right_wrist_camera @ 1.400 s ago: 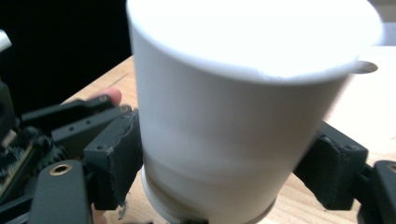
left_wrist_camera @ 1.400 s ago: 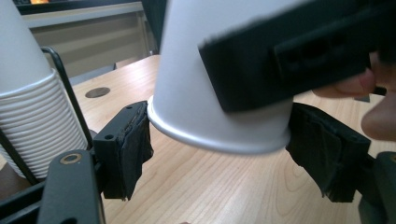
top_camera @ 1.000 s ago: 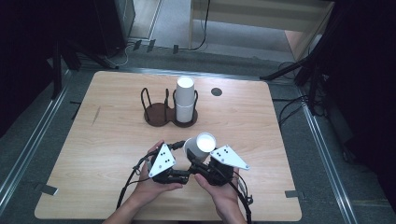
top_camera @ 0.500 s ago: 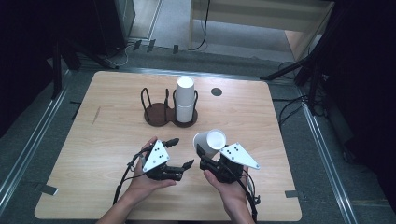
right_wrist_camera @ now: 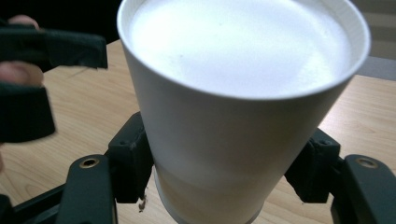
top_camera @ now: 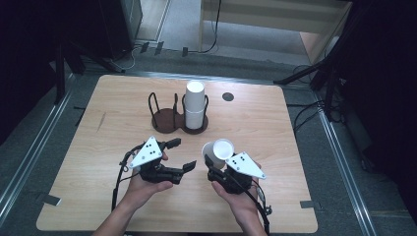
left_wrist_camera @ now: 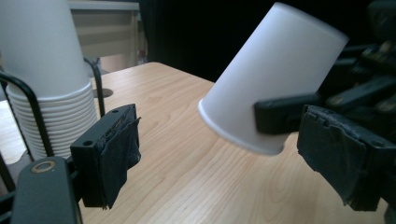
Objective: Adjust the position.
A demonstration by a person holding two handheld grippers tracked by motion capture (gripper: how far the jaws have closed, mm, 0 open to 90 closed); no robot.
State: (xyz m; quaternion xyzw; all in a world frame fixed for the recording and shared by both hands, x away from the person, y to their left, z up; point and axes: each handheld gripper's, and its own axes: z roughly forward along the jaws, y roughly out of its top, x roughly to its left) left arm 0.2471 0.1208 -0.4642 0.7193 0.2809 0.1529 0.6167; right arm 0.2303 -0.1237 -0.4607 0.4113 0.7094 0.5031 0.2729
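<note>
Two tools near the bench's near edge, roughly mid-width, one in each hand. Right tool (top_camera: 212,169) clenched on a single white paper cup (top_camera: 218,152), pads pressing the cup wall low down, near its base; cup tilted, open mouth up and toward the far edge, held off the bench (top_camera: 275,132). Same cup in the right gripper view (right_wrist_camera: 233,107), jaws on both sides of its lower wall, inside looks empty. Left tool (top_camera: 181,155) released, jaws just been opening, nothing between them; sits just beside the cup, apart from it, no contact. Left gripper view: padded jaws standing wide, cup (left_wrist_camera: 271,79) seen beyond them with the right tool's jaw across its wall, wood surface visible in the gap. Left hand (top_camera: 140,184) wraps the left tool from below; right hand (top_camera: 241,196) likewise under the right tool. Cables trail from both back toward the near edge.

Farther out, toward the far edge and about mid-width: dark two-slot wire cup holder (top_camera: 173,115). Right slot carries a stack of white cups (top_camera: 194,104), upside down, upright in the wire loop. Left slot's base bare. Small dark round disc (top_camera: 227,97) on the bench nearer the far edge, right of the stack, well apart from the holder. Held cup well apart from the stack.
</note>
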